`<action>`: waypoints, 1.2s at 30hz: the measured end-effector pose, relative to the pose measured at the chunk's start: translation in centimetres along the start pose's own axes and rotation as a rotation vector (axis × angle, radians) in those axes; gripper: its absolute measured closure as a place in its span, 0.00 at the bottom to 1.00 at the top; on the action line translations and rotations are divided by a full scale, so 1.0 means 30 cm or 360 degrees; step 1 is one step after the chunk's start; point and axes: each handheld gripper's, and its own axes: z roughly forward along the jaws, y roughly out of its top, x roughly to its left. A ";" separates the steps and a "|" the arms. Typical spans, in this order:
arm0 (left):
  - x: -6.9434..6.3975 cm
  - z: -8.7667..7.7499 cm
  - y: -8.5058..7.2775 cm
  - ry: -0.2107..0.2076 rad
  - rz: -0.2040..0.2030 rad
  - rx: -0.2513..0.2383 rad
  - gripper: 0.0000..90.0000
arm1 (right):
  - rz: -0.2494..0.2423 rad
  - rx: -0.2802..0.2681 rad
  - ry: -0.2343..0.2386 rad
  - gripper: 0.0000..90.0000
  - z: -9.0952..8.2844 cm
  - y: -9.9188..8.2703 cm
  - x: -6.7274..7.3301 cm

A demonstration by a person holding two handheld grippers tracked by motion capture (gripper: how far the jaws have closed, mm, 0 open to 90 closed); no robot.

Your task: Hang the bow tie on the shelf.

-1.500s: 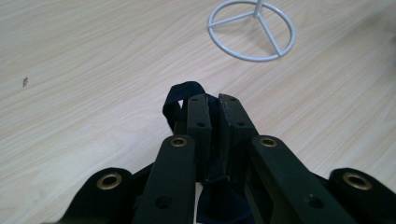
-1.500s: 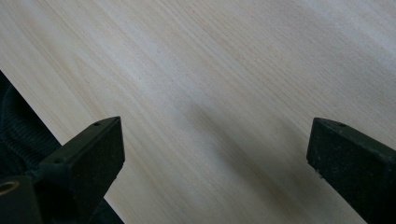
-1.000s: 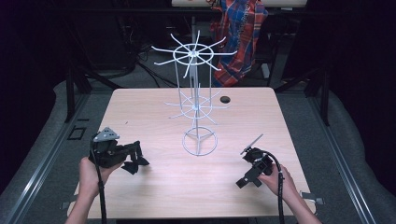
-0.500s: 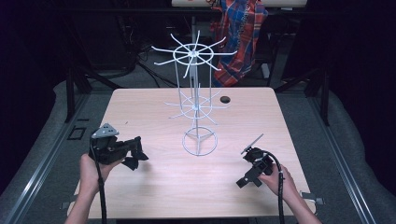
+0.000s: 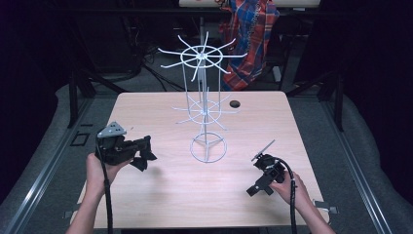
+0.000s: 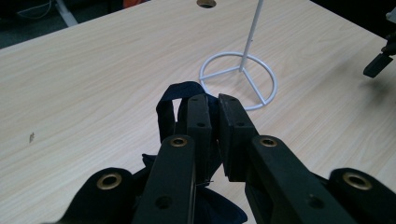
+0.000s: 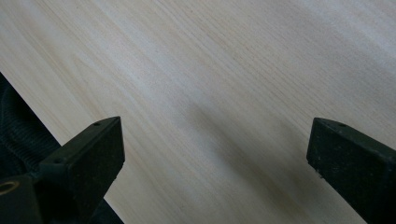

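Note:
My left gripper is held over the left part of the wooden table, shut on a dark blue fabric item that hangs under its jaws. In the left gripper view the left gripper pinches the fabric, and a strap loop sticks up beside the fingers. A white wire display rack stands mid-table, its ring base just ahead of the left gripper. At the front right my right gripper is open, tilted down at the bare table; the right gripper has nothing between its jaws.
A dark round cable hole sits in the table behind the rack. A plaid cloth hangs on something beyond the far edge. The rack's upper spokes reach out wide over the table's middle. Dark floor surrounds the table.
My left gripper, still shut on the fabric, has shifted slightly up and away from the near edge. The right gripper has barely moved.

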 end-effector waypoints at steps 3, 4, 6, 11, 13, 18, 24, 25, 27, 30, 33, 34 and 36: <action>0.000 0.002 0.009 -0.0002 0.0010 -0.0006 0.94 | 0.0010 -0.0009 -0.0013 0.04 0.001 -0.002 0.002; 0.000 0.005 0.015 -0.0009 0.0024 -0.0003 0.94 | 0.0006 -0.0011 -0.0016 0.04 0.001 -0.005 0.000; -0.001 0.007 0.017 -0.0011 0.0022 -0.0007 0.94 | 0.0010 -0.0012 -0.0017 0.04 0.000 -0.010 0.000; -0.001 0.012 0.032 -0.0041 0.0034 -0.0017 0.94 | 0.0029 -0.0003 -0.0024 0.04 -0.007 -0.029 -0.004; -0.003 0.015 0.041 -0.0058 0.0042 -0.0024 0.94 | 0.0039 -0.0015 -0.0030 0.04 -0.008 -0.036 -0.004; -0.012 0.030 0.071 -0.0117 0.0066 -0.0050 0.94 | 0.0097 -0.0025 -0.0032 0.04 -0.024 -0.092 -0.017; -0.010 0.051 0.108 -0.0159 0.0087 -0.0080 0.94 | 0.0192 -0.0068 -0.0026 0.04 -0.041 -0.161 -0.029; -0.008 0.055 0.113 -0.0167 0.0088 -0.0084 0.94 | 0.0192 -0.0050 -0.0049 0.04 -0.046 -0.171 -0.033; -0.007 0.062 0.121 -0.0181 0.0091 -0.0091 0.94 | 0.0209 -0.0056 -0.0060 0.04 -0.049 -0.189 -0.036; -0.008 0.064 0.135 -0.0218 0.0094 -0.0110 0.94 | 0.0253 -0.0077 -0.0042 0.04 -0.052 -0.210 -0.036; -0.008 0.061 0.139 -0.0233 0.0090 -0.0125 0.94 | 0.0266 -0.0084 -0.0044 0.04 -0.056 -0.224 -0.038; -0.007 0.058 0.143 -0.0251 0.0084 -0.0134 0.94 | 0.0273 -0.0088 -0.0045 0.04 -0.056 -0.226 -0.038; -0.007 0.054 0.146 -0.0264 0.0087 -0.0137 0.94 | 0.0256 -0.0063 -0.0058 0.04 -0.059 -0.228 -0.041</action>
